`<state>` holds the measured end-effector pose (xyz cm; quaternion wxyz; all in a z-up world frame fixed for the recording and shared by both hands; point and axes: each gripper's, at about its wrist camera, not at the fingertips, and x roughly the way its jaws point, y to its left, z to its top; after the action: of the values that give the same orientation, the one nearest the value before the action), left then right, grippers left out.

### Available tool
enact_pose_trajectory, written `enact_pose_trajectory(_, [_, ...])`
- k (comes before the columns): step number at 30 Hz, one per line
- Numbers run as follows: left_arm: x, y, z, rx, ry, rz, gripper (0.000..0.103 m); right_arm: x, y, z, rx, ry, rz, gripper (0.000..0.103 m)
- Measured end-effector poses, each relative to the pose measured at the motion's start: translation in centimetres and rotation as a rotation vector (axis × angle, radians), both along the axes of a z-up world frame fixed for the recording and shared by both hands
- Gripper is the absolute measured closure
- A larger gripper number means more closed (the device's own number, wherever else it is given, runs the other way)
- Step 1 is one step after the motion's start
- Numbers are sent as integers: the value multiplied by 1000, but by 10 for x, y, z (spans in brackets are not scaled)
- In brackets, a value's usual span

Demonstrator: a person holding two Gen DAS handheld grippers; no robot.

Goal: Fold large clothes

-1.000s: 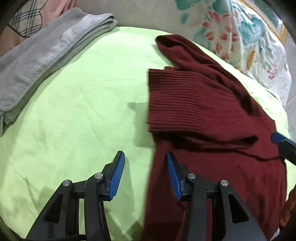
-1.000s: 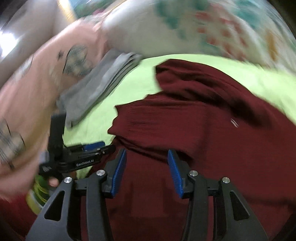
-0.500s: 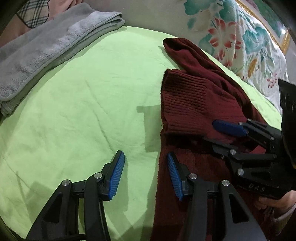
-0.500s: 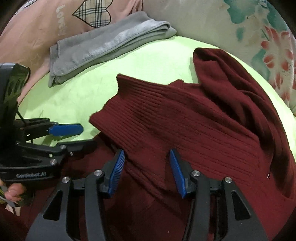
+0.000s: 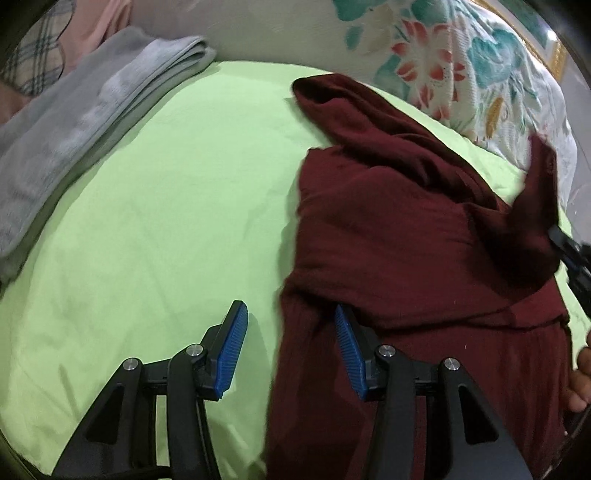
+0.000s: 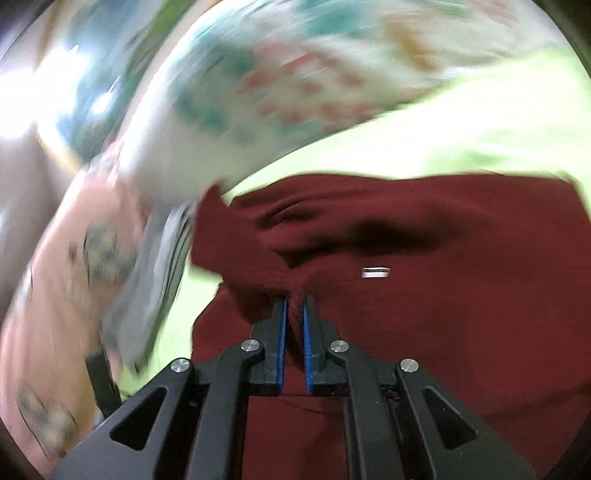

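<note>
The maroon sweater point(image 5: 424, 236) runs lengthwise ahead-right of the left hand-held gripper point(image 5: 291, 347), whose fingers stand apart astride its edge; the right hand-held gripper point(image 6: 294, 314) is clamped on a fold.

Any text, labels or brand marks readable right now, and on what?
None can be read.
Sweater: a small white mark, motion-blurred, unreadable.
Pink cloth: plaid patch only, no lettering in view.
Floral cloth: flower pattern, no text.
Left tongs and right tongs: no markings visible.
</note>
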<state>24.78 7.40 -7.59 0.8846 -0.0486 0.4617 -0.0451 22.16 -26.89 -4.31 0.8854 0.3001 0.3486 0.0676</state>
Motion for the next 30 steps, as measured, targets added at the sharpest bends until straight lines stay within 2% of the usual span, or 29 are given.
enact_pose_trajectory(2, [6,-5,-5,26,12,12,53,-15,-27,-11,19,45,-81,95])
enact_pose_trajectory(5, [8,-1,-13,5,29,41,53,-26,-36,-25,10,106,-110,95])
enact_pose_trajectory(10, [6,7,-15,-18,23,56,52,-34,-37,-36,-2,137,-125,95])
enact_pose_trajectory(12, [6,8,-15,-19,22,56,52,-31,-44,-35,26,135,-136,89])
enact_pose_trajectory(14, [6,6,-15,-5,19,53,52,-31,-51,-38,63,135,-157,68])
enact_pose_trajectory(15, [5,5,-15,1,17,52,51,-31,-57,-38,85,124,-177,50])
enact_pose_trajectory(16, [5,5,-16,6,15,50,51,-31,-62,-37,96,110,-197,43])
enact_pose_trajectory(18, [5,3,-16,14,11,49,51,-29,-70,-36,90,109,-239,43])
enact_pose_trajectory(19, [5,2,-16,17,10,47,51,-26,-74,-37,89,117,-254,53])
enact_pose_trajectory(20, [5,3,-16,16,9,47,51,-22,-79,-38,87,134,-268,69])
enact_pose_trajectory(21, [5,4,-16,14,8,47,51,-20,-81,-37,84,145,-272,97])
enact_pose_trajectory(23, [4,6,-16,-3,5,46,51,-30,-87,-20,76,67,-290,98])
enact_pose_trajectory(25, [4,8,-17,-13,5,49,50,-43,-89,0,-16,2,-333,98])
enact_pose_trajectory(26, [4,7,-17,-11,6,49,50,-50,-93,4,-54,6,-373,98])
enact_pose_trajectory(27, [4,6,-17,-5,6,50,50,-53,-98,2,-65,36,-398,95])
enact_pose_trajectory(28, [4,5,-16,-1,6,52,50,-52,-104,-4,-72,91,-406,84])
enact_pose_trajectory(29, [4,5,-16,-1,6,54,50,-51,-110,-11,-84,174,-409,75])
enact_pose_trajectory(30, [3,6,-16,-3,6,56,50,-56,-114,-15,-77,216,-430,69])
